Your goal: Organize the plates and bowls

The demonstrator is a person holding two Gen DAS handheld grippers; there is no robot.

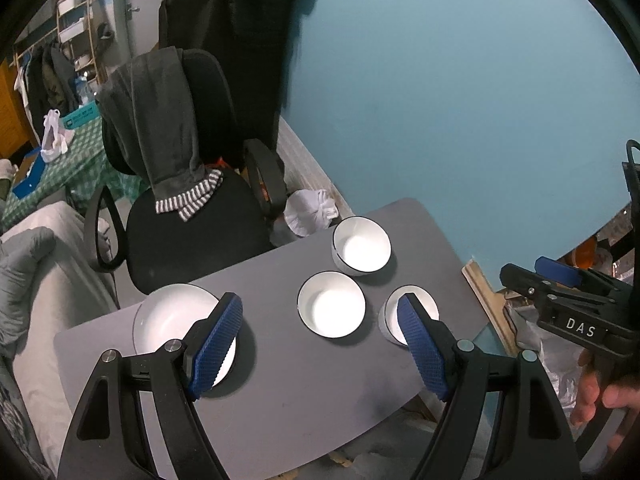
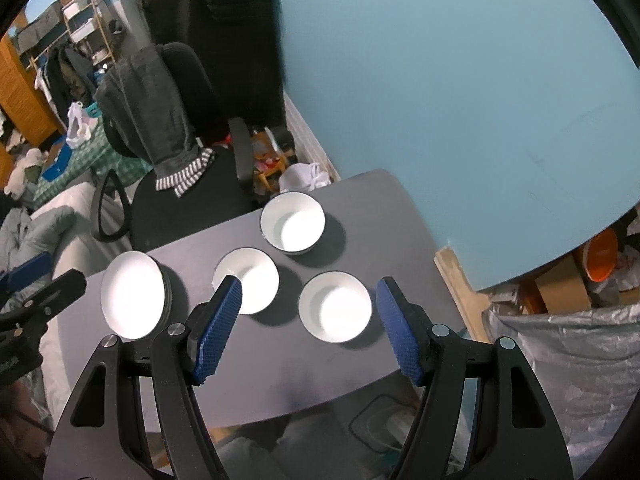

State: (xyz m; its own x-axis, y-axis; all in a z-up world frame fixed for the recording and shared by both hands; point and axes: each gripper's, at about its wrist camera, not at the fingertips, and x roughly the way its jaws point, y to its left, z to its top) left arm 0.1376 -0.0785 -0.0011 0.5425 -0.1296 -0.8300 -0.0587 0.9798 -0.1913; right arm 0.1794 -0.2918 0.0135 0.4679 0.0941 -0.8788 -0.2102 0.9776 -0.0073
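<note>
A grey table [image 1: 304, 380] carries a stack of white plates [image 1: 172, 320] at its left and three white, dark-rimmed bowls. The far bowl [image 1: 362, 244] stands toward the back. A middle bowl [image 1: 331, 305] sits in front of it, and a right bowl [image 1: 429, 305] is partly hidden behind one blue pad. My left gripper [image 1: 318, 302] hovers open above the table, holding nothing. The right wrist view shows the plates [image 2: 134, 294], far bowl [image 2: 292, 224], middle bowl [image 2: 256, 276] and right bowl [image 2: 335, 306]. My right gripper [image 2: 309, 285] hangs open and empty above them.
A black office chair [image 1: 192, 236] draped with a grey garment stands behind the table, against a teal wall [image 1: 460, 100]. A bed [image 1: 36, 264] lies to the left. A foil-covered bin [image 2: 568, 364] and cardboard boxes [image 2: 560, 292] crowd the right. A hand [image 1: 596, 392] holds the right gripper.
</note>
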